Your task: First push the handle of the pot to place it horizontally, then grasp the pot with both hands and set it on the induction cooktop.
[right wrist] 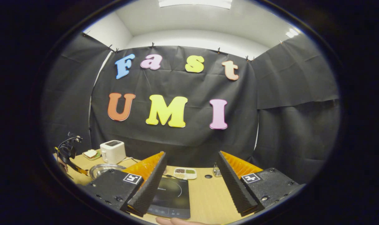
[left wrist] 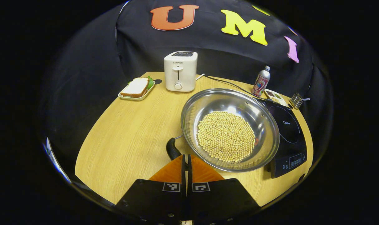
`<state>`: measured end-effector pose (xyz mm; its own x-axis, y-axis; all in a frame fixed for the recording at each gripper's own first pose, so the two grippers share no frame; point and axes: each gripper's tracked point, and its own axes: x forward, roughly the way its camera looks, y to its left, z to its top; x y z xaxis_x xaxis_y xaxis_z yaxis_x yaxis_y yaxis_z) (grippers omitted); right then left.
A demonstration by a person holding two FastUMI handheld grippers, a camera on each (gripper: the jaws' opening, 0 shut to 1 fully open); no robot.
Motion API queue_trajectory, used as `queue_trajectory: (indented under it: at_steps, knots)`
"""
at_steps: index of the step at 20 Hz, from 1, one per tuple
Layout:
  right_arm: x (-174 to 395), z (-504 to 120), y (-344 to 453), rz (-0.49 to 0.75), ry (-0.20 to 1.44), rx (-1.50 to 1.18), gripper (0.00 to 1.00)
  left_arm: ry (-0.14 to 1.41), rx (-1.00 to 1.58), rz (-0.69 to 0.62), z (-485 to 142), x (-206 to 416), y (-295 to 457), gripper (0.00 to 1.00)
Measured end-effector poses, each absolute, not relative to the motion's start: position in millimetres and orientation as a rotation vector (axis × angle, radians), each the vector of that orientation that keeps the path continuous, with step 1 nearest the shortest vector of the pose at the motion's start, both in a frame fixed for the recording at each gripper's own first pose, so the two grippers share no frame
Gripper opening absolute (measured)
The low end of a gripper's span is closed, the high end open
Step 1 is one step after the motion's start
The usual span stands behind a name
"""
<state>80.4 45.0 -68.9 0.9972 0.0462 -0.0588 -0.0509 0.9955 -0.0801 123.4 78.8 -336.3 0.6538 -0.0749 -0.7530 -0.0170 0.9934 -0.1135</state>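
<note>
Left gripper [left wrist: 187,160]: fingers pressed together, clenched on nothing, tips just beside the pot's black handle [left wrist: 172,149] at lower centre of my left gripper view. Pot [left wrist: 230,128], holding beans [left wrist: 226,136], sits centre-right on the table [left wrist: 127,140], its right rim overlapping the induction cooktop [left wrist: 287,137]. Right gripper [right wrist: 191,178]: fingers spread wide, released, above the cooktop at bottom centre.

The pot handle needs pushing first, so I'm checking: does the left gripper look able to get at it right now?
Probably yes. In the left gripper view the left gripper, fingers shut together, sits right beside the black handle of the pot, with nothing between them on the table.
</note>
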Motion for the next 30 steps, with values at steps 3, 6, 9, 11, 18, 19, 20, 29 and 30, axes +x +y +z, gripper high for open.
queue_trajectory:
  at_steps: [3, 6, 9, 11, 18, 19, 20, 29, 30]
  knots:
    - [85.1, -69.6, 47.9, 0.055, 0.068, -0.072, 0.97, 0.867, -0.145, -0.076, -330.4, 118.2, 69.5, 0.0]
    - [94.6, -66.6, 48.6, 0.048, 0.058, -0.084, 0.96, 0.9, -0.135, -0.138, -337.2, 113.6, 56.6, 0.06]
    - [100.3, -72.8, 53.6, 0.057, 0.071, -0.077, 1.0, 0.919, -0.134, -0.161, -340.0, 110.5, 48.5, 0.0]
    - [105.4, -77.6, 55.2, 0.063, 0.084, -0.076, 0.97, 0.925, -0.122, -0.192, -340.4, 101.6, 41.1, 0.0]
    - [116.6, -85.0, 56.6, 0.068, 0.104, -0.07, 0.97, 0.945, -0.107, -0.155, -353.8, 112.1, 55.9, 0.0]
    - [118.5, -84.2, 57.0, 0.069, 0.104, -0.073, 0.97, 0.946, -0.11, -0.152, -355.4, 113.5, 59.4, 0.0]
    - [120.3, -83.0, 56.9, 0.069, 0.101, -0.079, 0.97, 0.942, -0.119, -0.149, -355.3, 116.2, 62.3, 0.0]
    - [133.9, -87.3, 53.3, 0.064, 0.098, -0.057, 0.97, 0.949, -0.119, -0.089, -365.7, 150.3, 89.0, 0.0]
    - [134.7, -88.2, 52.6, 0.065, 0.1, -0.053, 1.0, 0.943, -0.121, -0.087, -364.4, 154.9, 91.2, 0.12]
